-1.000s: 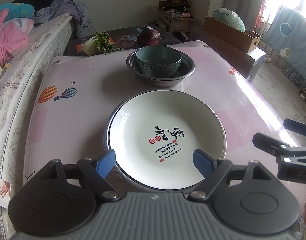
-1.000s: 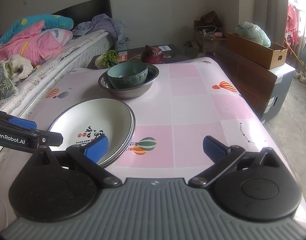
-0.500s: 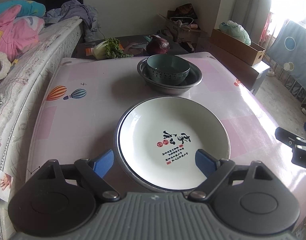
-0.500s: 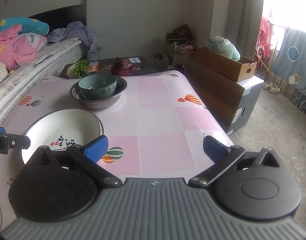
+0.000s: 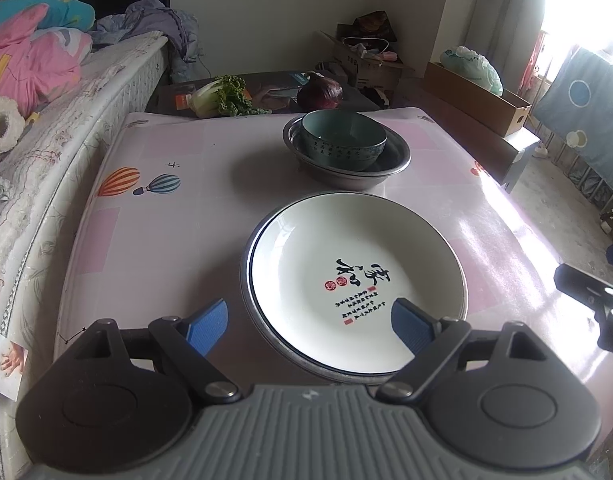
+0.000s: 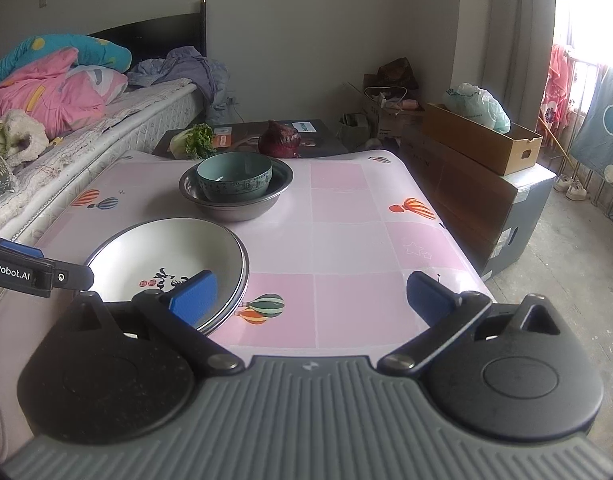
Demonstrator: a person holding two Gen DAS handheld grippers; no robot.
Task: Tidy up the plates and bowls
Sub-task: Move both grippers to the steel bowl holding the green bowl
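Observation:
A white plate with black and red writing (image 5: 358,276) (image 6: 166,256) lies stacked on a metal plate on the pink table (image 5: 178,240) (image 6: 346,220). Behind it a teal bowl (image 5: 343,138) (image 6: 234,176) sits inside a steel bowl (image 5: 382,168) (image 6: 246,206). My left gripper (image 5: 310,320) hovers open above the plate's near rim, nothing between its blue pads. My right gripper (image 6: 312,296) is open over the table's near right part, beside the plate, holding nothing. The left gripper's finger (image 6: 38,274) shows at the left edge of the right wrist view.
A bed with pink and blue bedding (image 6: 58,92) runs along the table's left side. A cabbage (image 5: 222,100) and a purple cabbage (image 5: 320,92) lie on a dark low table behind. A cardboard box (image 6: 478,140) on a cabinet stands right of the table.
Both grippers have drawn back from the plate a little and stayed open. In the right wrist view the scene swung left and then back to the right.

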